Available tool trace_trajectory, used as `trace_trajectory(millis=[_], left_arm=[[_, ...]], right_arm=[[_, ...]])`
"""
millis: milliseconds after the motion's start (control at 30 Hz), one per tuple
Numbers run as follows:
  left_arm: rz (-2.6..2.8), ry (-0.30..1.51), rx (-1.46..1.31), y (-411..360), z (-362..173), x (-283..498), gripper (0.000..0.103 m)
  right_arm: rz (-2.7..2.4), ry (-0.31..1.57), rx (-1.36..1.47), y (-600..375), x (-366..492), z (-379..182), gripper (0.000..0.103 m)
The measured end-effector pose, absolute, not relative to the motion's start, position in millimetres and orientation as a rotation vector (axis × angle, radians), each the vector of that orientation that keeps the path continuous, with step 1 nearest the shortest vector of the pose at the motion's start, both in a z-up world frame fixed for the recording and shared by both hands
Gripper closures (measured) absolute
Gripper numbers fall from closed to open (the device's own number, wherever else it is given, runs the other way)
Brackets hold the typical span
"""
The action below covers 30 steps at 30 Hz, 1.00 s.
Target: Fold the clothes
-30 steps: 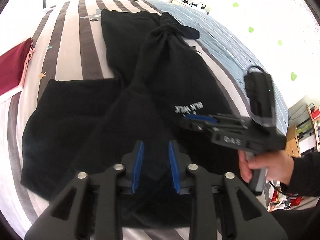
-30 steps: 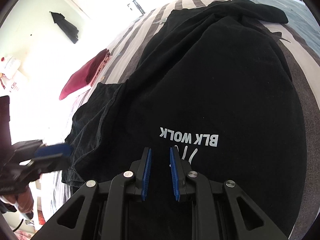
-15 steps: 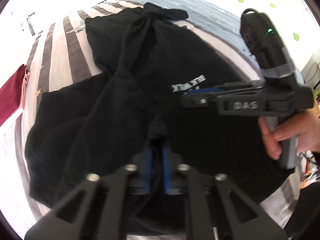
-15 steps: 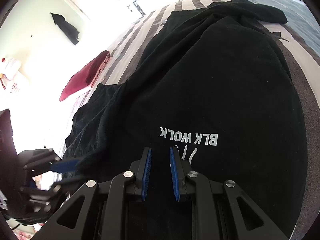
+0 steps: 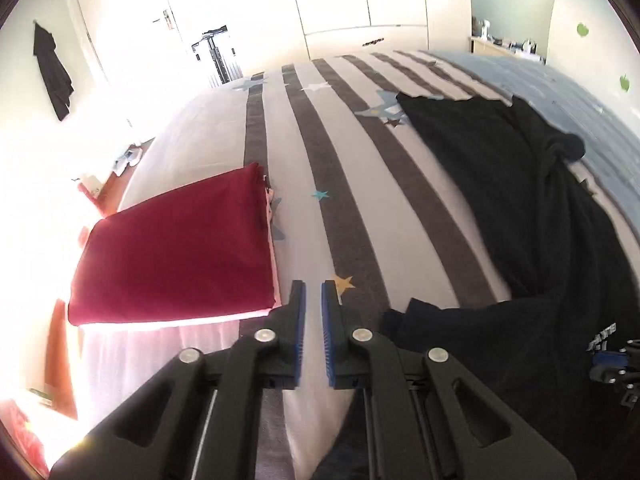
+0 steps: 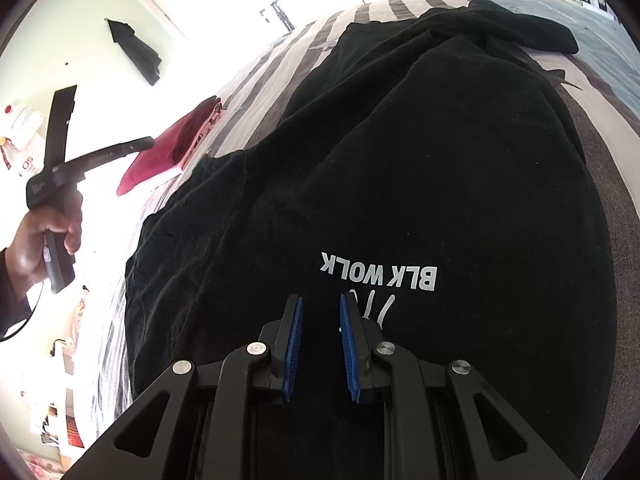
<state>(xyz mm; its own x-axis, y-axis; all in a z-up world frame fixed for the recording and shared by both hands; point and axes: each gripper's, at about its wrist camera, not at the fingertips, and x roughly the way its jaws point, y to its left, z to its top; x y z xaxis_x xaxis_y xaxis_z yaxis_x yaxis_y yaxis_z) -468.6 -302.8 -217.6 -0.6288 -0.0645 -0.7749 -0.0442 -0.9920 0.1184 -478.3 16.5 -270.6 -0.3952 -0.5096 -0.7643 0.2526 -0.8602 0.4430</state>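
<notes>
Folding the black shirt [image 6: 400, 180] spread on the bed [image 5: 360, 184]: my left gripper [image 5: 313, 300], nearly closed and empty, should regrasp the sleeve edge; my right gripper [image 6: 320, 320], slightly open, holds nothing.

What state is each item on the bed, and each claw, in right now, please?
black garment: spread out unfolded, rumpled, white print facing up.
red garment: folded flat, lying apart from the black garment.
left claw: shut, holding nothing.
right claw: slightly open over the black garment, no cloth visibly pinched.
dark clothing on the wall: hanging.
</notes>
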Motion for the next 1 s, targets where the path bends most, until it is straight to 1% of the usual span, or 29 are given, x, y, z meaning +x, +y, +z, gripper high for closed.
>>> trace_trajectory(millis=[67, 200, 300, 400, 433, 467, 567, 700, 733, 767, 800, 867, 900, 1000], left_arm=[[-2.853, -0.163, 1.406, -294.6, -219.9, -455.1, 0.097], [-2.917, -0.107, 1.594, -264.9, -240.8, -433.6, 0.097], [-2.886, -0.169, 1.665, -242.0, -263.5, -421.0, 0.097], [-2.766, -0.184, 1.708, -243.6, -294.8, -419.3, 0.097], [-2.73, -0.163, 1.71, -250.3, -300.4, -418.3, 0.097], [-2.726, -0.133, 1.682, -256.6, -300.1, -416.3, 0.097], [-2.68, -0.167, 1.653, -265.8, -298.2, -411.3, 0.097], [-2.679, -0.138, 1.664, -263.1, -283.8, -410.3, 0.097], [-2.725, -0.096, 1.646, -260.4, -275.4, -409.6, 0.097], [-2.778, -0.056, 1.622, -257.1, -267.9, -408.5, 0.097], [-2.82, -0.048, 1.597, -252.2, -262.7, -407.5, 0.097], [-2.825, -0.098, 1.61, -242.2, -266.5, -408.2, 0.097], [-2.776, -0.128, 1.65, -240.1, -277.3, -410.2, 0.097], [-2.68, -0.167, 1.701, -238.4, -296.9, -413.4, 0.097]], right_arm=[[-2.271, -0.355, 1.373, 15.6, -478.4, -271.4, 0.085], [-2.276, -0.347, 1.369, 13.8, -477.9, -272.7, 0.085], [-2.278, -0.343, 1.364, 12.6, -477.0, -273.4, 0.085], [-2.278, -0.337, 1.363, 11.5, -476.8, -274.3, 0.085], [-2.278, -0.334, 1.364, 10.8, -476.8, -274.5, 0.085], [-2.278, -0.33, 1.365, 10.0, -476.8, -274.4, 0.085], [-2.272, -0.303, 1.376, 7.3, -478.5, -272.1, 0.085], [-2.304, -0.249, 1.376, 8.4, -484.6, -259.6, 0.085], [-2.324, -0.249, 1.361, 12.9, -486.2, -255.1, 0.084], [-2.347, -0.251, 1.347, 18.4, -487.9, -251.5, 0.079], [-2.369, -0.26, 1.336, 24.4, -489.7, -249.2, 0.077], [-2.397, -0.296, 1.342, 37.1, -495.2, -249.4, 0.076], [-2.402, -0.303, 1.36, 42.2, -498.1, -252.3, 0.076], [-2.413, -0.273, 1.397, 52.7, -503.0, -259.7, 0.076]])
